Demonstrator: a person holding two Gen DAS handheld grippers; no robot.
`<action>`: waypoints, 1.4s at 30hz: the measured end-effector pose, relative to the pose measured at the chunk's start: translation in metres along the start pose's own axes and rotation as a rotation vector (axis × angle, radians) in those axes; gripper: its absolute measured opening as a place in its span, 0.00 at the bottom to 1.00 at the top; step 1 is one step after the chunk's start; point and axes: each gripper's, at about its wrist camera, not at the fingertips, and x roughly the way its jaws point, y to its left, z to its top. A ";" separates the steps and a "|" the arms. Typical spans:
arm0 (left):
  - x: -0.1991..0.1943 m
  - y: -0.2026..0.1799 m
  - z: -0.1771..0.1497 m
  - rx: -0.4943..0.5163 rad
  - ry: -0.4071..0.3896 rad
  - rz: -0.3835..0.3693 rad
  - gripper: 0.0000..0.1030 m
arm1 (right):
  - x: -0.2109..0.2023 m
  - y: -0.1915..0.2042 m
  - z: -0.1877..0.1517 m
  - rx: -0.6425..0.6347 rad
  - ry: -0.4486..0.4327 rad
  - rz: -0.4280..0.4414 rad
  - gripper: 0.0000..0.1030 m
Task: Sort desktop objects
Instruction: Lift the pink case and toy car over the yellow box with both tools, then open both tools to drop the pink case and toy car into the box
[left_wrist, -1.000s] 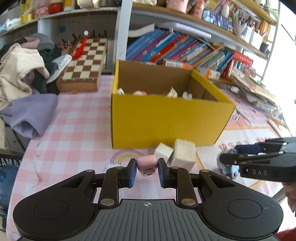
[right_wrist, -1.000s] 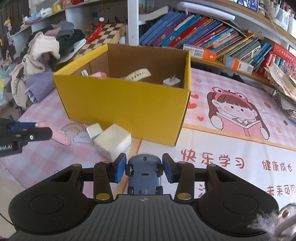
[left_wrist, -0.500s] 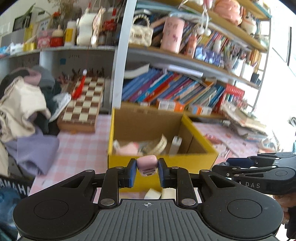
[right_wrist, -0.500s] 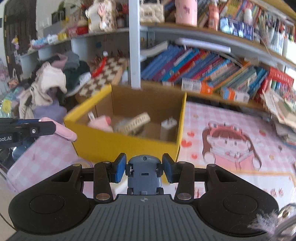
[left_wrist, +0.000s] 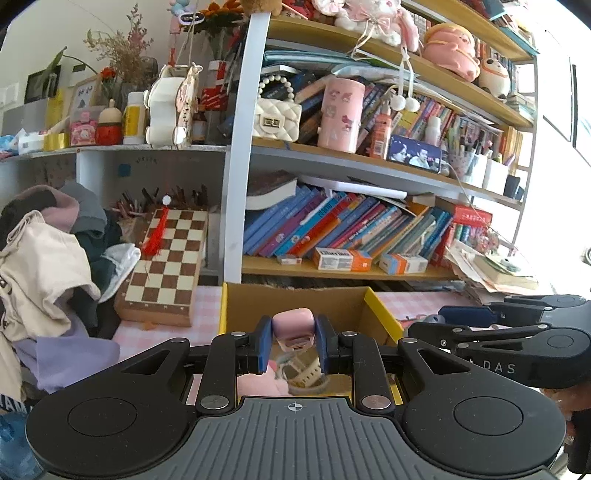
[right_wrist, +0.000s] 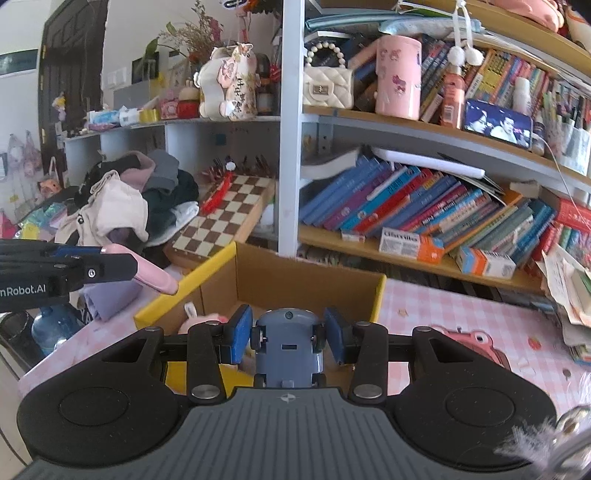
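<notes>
Pink case (left_wrist: 293, 325) sits clamped between the pads of the left hand-held gripper (left_wrist: 293, 341), long axis running forward along the fingers, as the right wrist view shows. Directly below and just ahead lies the open yellow box (left_wrist: 382, 314) on the desk (right_wrist: 461, 314), with a watch strap (left_wrist: 306, 373) and a pink item already inside. Right hand-held gripper (right_wrist: 289, 338) is closed on a blue toy car (right_wrist: 288, 347), nose forward, near the box's near wall. Judgement: both loads hang at the box mouth; the left is more squarely over the opening, so release there looks closest.
</notes>
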 end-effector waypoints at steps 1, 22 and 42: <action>0.003 0.000 0.002 0.001 -0.001 0.003 0.22 | 0.003 -0.002 0.003 -0.003 -0.004 0.005 0.39; 0.077 -0.014 0.016 0.018 0.087 0.029 0.22 | 0.091 -0.030 0.005 -0.062 0.110 0.121 0.39; 0.175 -0.023 0.011 0.071 0.259 0.036 0.22 | 0.146 -0.029 -0.024 -0.196 0.258 0.171 0.40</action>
